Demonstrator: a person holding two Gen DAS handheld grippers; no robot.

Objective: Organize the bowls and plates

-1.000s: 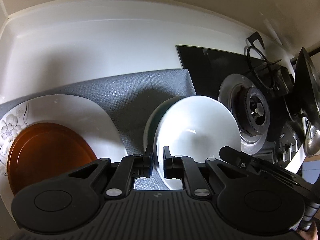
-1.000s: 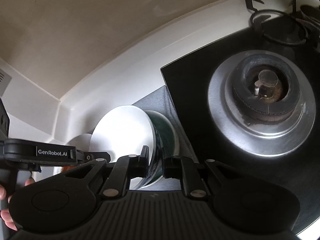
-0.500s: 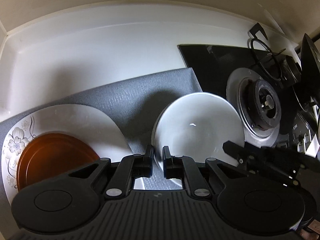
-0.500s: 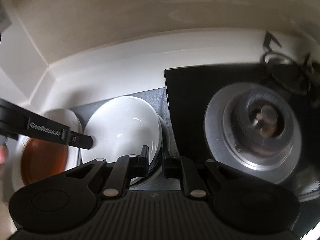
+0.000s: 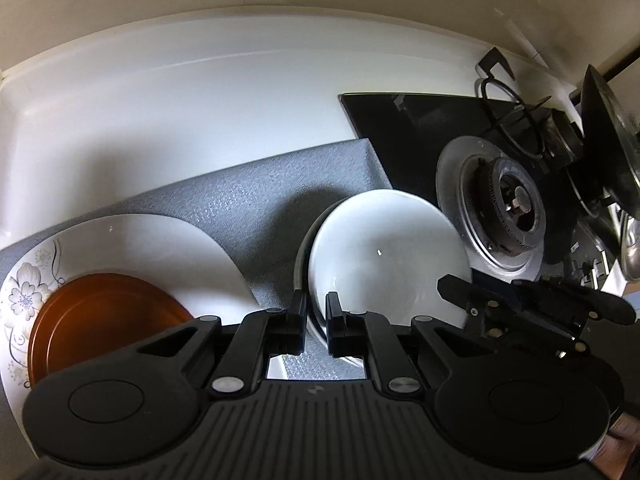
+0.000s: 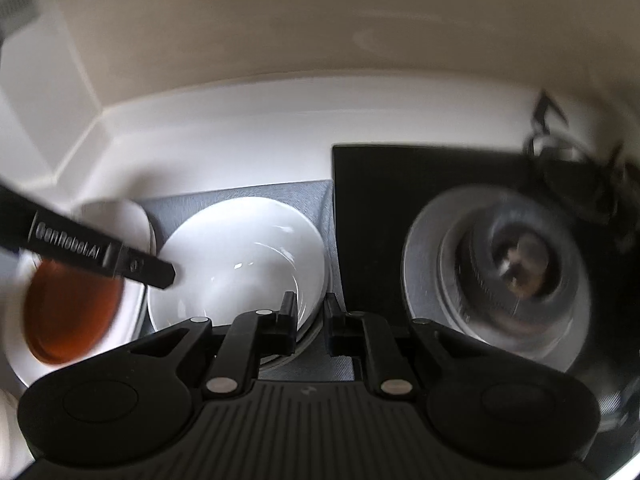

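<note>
A white bowl [image 5: 384, 256] sits nested in a dark green bowl whose rim barely shows, on a grey mat [image 5: 256, 200]. My left gripper [image 5: 316, 320] is shut on the near left rim of the bowls. My right gripper [image 6: 310, 320] is shut on their right rim, where the white bowl [image 6: 240, 264] shows again. To the left, a brown plate [image 5: 100, 320] lies on a white flowered plate [image 5: 140, 240]; both show blurred in the right wrist view [image 6: 72, 312].
A black gas hob [image 5: 420, 136] with a burner [image 5: 508, 204] lies right of the mat. A dark pan [image 5: 608, 140] stands at the far right. The white counter [image 5: 200, 112] runs behind, meeting the wall.
The two bowls have come down from tilted on edge to nearly flat on the mat, the white one nested in the green one. Both grippers stayed shut on the rims.
</note>
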